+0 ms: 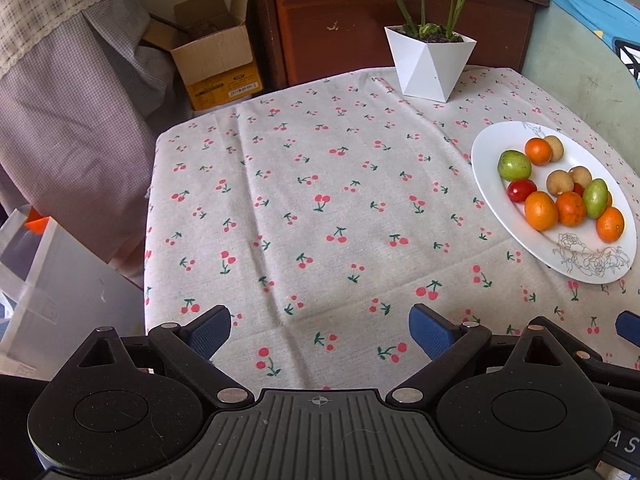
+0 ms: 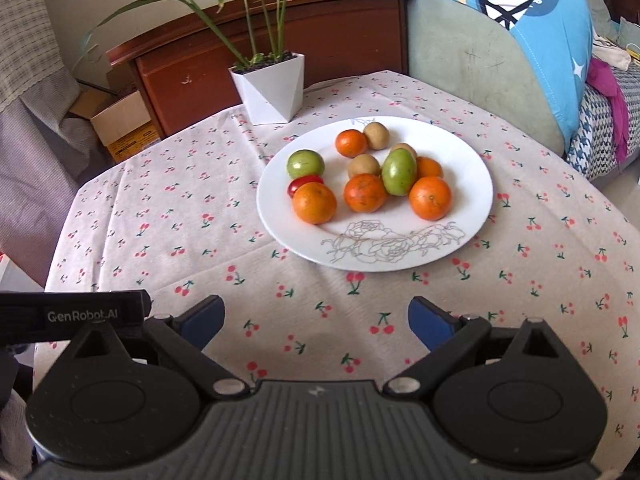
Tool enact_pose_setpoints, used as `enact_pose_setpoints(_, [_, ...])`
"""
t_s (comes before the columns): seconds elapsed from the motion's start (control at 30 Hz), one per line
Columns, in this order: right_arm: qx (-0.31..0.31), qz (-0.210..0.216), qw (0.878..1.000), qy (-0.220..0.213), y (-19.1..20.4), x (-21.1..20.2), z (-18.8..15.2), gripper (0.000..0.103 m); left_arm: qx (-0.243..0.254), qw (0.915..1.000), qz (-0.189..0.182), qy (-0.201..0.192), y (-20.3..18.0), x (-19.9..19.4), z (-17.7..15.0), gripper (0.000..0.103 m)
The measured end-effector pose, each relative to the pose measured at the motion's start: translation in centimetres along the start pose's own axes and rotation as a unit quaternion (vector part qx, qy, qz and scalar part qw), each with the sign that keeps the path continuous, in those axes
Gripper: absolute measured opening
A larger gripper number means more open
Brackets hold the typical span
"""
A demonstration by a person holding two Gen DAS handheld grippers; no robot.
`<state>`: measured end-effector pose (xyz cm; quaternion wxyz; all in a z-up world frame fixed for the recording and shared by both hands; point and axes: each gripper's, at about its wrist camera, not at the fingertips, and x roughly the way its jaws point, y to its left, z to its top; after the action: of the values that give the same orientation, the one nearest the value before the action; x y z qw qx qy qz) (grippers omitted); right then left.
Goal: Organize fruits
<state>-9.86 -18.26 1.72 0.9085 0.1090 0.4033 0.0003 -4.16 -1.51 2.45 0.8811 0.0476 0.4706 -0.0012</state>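
Observation:
A white plate with a rose drawing holds several fruits: oranges, two green fruits, tan round fruits and a red tomato. The plate also shows at the right of the left wrist view. My right gripper is open and empty, low over the cloth in front of the plate. My left gripper is open and empty over the cherry-print tablecloth, left of the plate.
A white faceted pot with a green plant stands at the table's back edge, also in the left wrist view. A wooden cabinet, a cardboard box and a blue-covered sofa surround the table.

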Motion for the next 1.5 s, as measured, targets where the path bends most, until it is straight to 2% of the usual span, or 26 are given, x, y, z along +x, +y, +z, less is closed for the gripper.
enact_pose_setpoints(0.17, [-0.031, 0.045, 0.998, 0.003, 1.8, 0.3, -1.2, 0.098, -0.017, 0.9998, 0.007, 0.005, 2.1, 0.1, -0.4, 0.097])
enact_pose_setpoints(0.3, [-0.057, 0.057, 0.997, 0.005, 2.9, 0.9, -1.9, 0.098, -0.031, 0.9995, 0.009, 0.005, 3.4, 0.2, -0.4, 0.097])
enact_pose_setpoints(0.6, [-0.134, 0.032, 0.99, -0.023, 4.5, 2.4, -2.8, 0.102, -0.042, 0.999, 0.007, 0.008, 4.0, 0.6, -0.4, 0.097])
enact_pose_setpoints(0.87, [-0.132, 0.032, 0.989, -0.06, 4.8, 3.6, -2.6, 0.102, -0.047, 0.9988, 0.007, 0.013, 4.2, 1.0, -0.3, 0.097])
enact_pose_setpoints(1.5, [-0.132, 0.034, 0.989, -0.065, 5.0, 4.0, -2.1, 0.102, -0.047, 0.9985, 0.015, 0.025, 4.3, 2.3, -0.4, 0.097])
